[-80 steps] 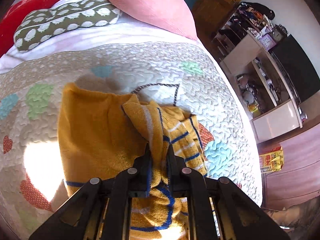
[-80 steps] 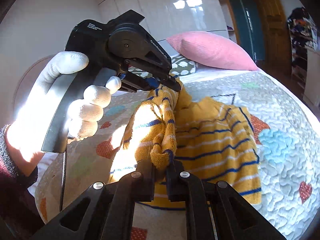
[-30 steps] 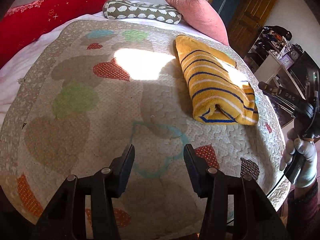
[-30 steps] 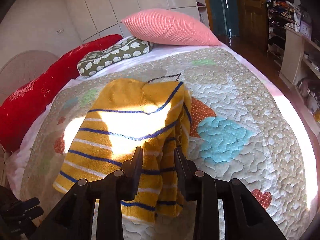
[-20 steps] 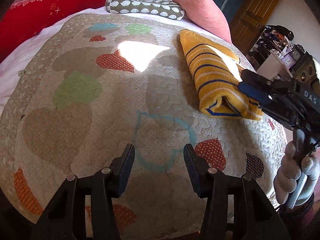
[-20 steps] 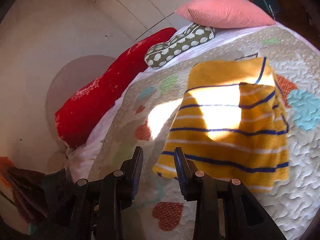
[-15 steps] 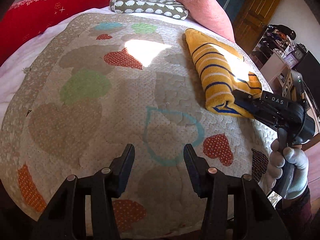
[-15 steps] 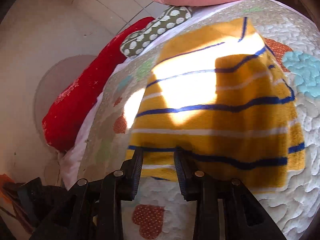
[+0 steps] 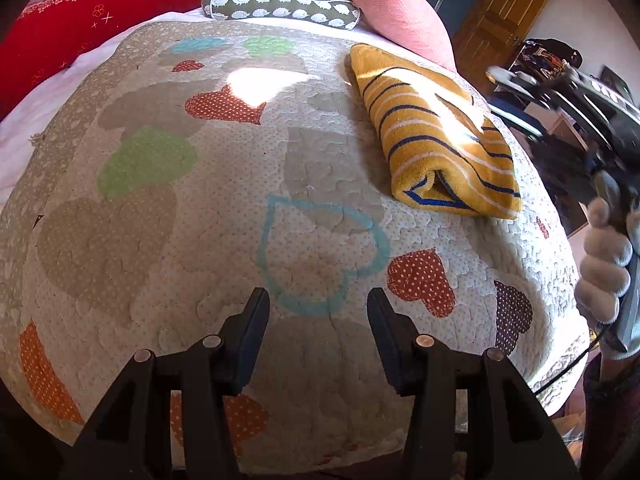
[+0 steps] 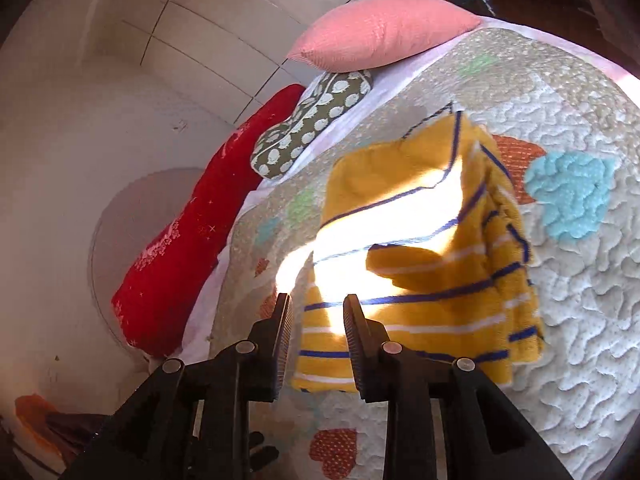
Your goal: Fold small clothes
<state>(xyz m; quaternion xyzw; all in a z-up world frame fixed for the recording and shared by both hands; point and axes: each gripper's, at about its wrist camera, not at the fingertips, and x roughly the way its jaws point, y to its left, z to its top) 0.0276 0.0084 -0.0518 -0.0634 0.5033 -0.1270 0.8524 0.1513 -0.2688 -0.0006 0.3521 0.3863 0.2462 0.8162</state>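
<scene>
Yellow striped jumper (image 9: 436, 132) lay folded on the bed quilt (image 9: 224, 216) near the pink pillow (image 9: 392, 8), left gripper (image 9: 318, 312) hanging empty and half-spread, right gripper (image 10: 316, 312) opening with nothing between its pads; squaring that loose near edge would tidy it

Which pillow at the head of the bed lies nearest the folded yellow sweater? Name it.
The pink pillow: its lower edge comes almost to the folded yellow sweater. The green patterned bolster and the red pillow lie farther left.
</scene>
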